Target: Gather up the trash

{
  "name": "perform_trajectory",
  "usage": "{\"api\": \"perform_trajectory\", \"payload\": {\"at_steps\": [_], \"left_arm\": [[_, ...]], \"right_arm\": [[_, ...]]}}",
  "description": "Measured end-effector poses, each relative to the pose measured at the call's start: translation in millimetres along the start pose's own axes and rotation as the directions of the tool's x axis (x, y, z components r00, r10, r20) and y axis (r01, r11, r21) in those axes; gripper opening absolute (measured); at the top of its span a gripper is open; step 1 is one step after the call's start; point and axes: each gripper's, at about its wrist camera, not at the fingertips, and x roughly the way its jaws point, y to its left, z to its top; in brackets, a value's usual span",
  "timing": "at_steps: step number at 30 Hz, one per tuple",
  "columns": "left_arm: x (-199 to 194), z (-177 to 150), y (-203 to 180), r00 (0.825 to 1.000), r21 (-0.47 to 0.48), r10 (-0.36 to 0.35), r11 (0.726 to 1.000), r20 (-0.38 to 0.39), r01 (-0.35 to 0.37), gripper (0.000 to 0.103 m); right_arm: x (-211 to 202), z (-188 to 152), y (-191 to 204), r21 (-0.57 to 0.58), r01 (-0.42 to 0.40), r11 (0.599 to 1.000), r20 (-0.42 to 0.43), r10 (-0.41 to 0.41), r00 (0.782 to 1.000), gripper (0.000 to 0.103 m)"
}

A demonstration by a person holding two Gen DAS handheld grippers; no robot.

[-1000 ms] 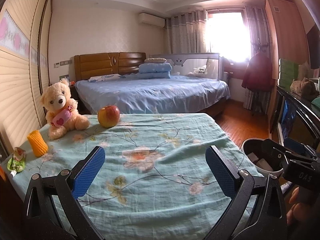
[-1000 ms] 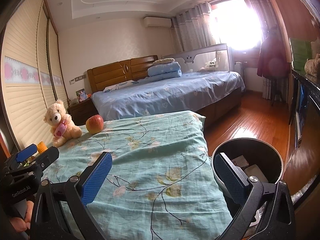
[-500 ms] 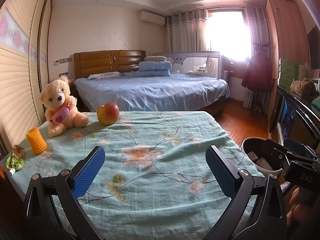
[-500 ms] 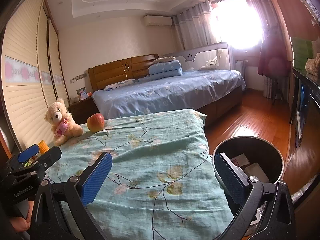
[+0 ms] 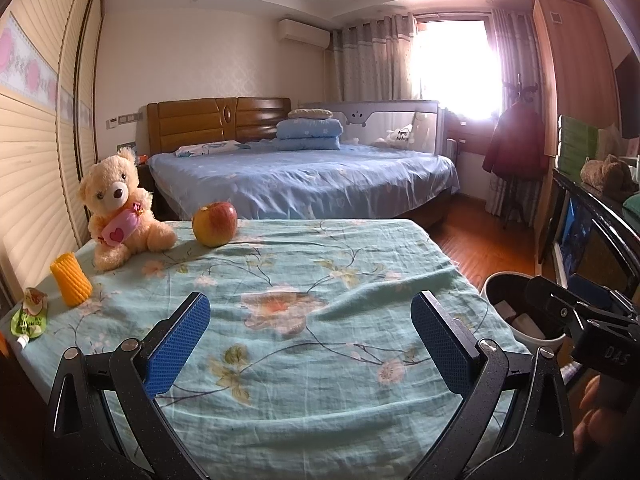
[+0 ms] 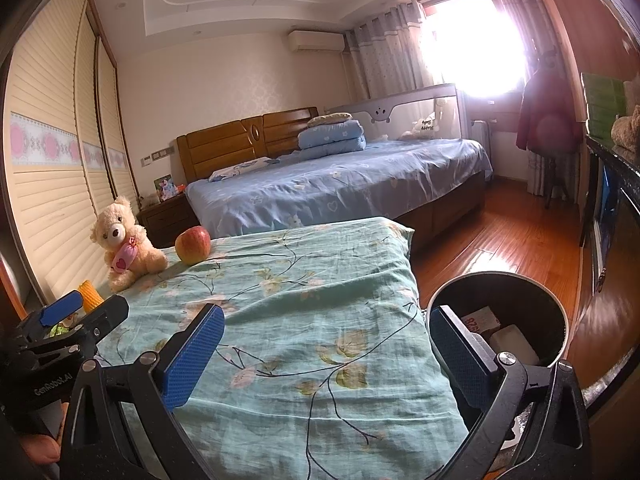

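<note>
A table draped in a floral teal cloth [image 5: 320, 280] is being viewed in a bedroom. Both the left gripper [image 5: 310, 335] and right gripper [image 6: 326, 354] are being held agape, empty. A green pouch [image 5: 29, 317], possibly trash, is lying at the cloth's left edge; the bin [image 6: 556, 312] is standing right of the table.

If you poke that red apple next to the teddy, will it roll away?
Probably a little. The apple is round and sits loose on the flowery cloth, so a poke would likely roll it. The soft, wrinkled cloth should slow it quickly. Its smooth, shiny skin may also slip between gripper pads.
</note>
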Motion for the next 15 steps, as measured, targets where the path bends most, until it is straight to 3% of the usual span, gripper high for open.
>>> {"api": "perform_trajectory", "payload": {"at_steps": [15], "left_arm": [[6.2, -1.1, -1.7, 1.0, 0.003, -0.008, 1.0, -0.014, 0.008, 0.103]], "right_arm": [[0.6, 2.1, 4.4, -0.004, -0.01, 1.0, -0.012, 0.01, 1.0, 0.103]]}}
